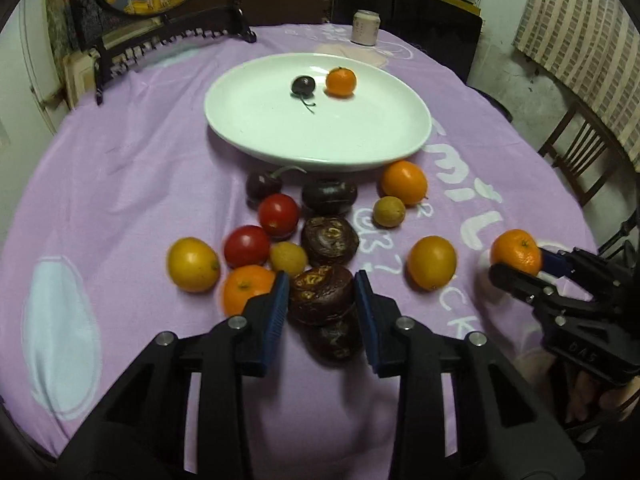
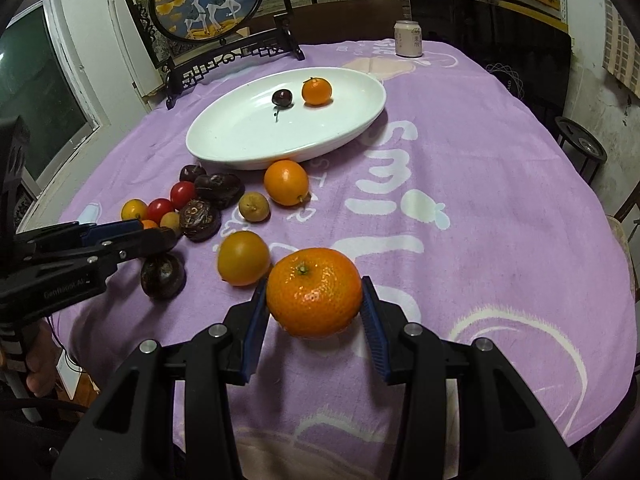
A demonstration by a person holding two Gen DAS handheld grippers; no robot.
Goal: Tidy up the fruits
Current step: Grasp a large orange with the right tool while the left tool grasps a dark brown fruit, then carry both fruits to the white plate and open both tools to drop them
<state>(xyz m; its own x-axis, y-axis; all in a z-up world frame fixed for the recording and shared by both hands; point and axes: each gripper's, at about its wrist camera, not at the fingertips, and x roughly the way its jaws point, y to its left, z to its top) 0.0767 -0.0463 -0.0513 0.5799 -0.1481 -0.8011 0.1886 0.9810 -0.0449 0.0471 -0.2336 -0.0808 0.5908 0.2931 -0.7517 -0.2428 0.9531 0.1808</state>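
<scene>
A white oval plate (image 1: 280, 136) (image 2: 240, 148) holds a dark cherry (image 1: 303, 85) (image 2: 282, 98) and a small mandarin (image 1: 341, 82) (image 2: 317, 91). Several loose fruits lie on the purple cloth in front of it: tomatoes (image 1: 278, 215), oranges (image 1: 404, 182), dark water chestnuts (image 1: 329, 240). My left gripper (image 1: 321, 288) has its blue pads closed against a dark water chestnut (image 1: 320, 294). It also shows in the right wrist view (image 2: 152, 236). My right gripper (image 2: 315, 304) is shut on a mandarin (image 2: 314, 292) (image 1: 516, 252) just above the cloth.
A drink can (image 1: 365, 27) (image 2: 408, 39) stands at the table's far edge. A dark carved stand with a round deer picture (image 2: 208, 0) is at the far left. Wooden chairs (image 1: 576, 152) are on the right of the table.
</scene>
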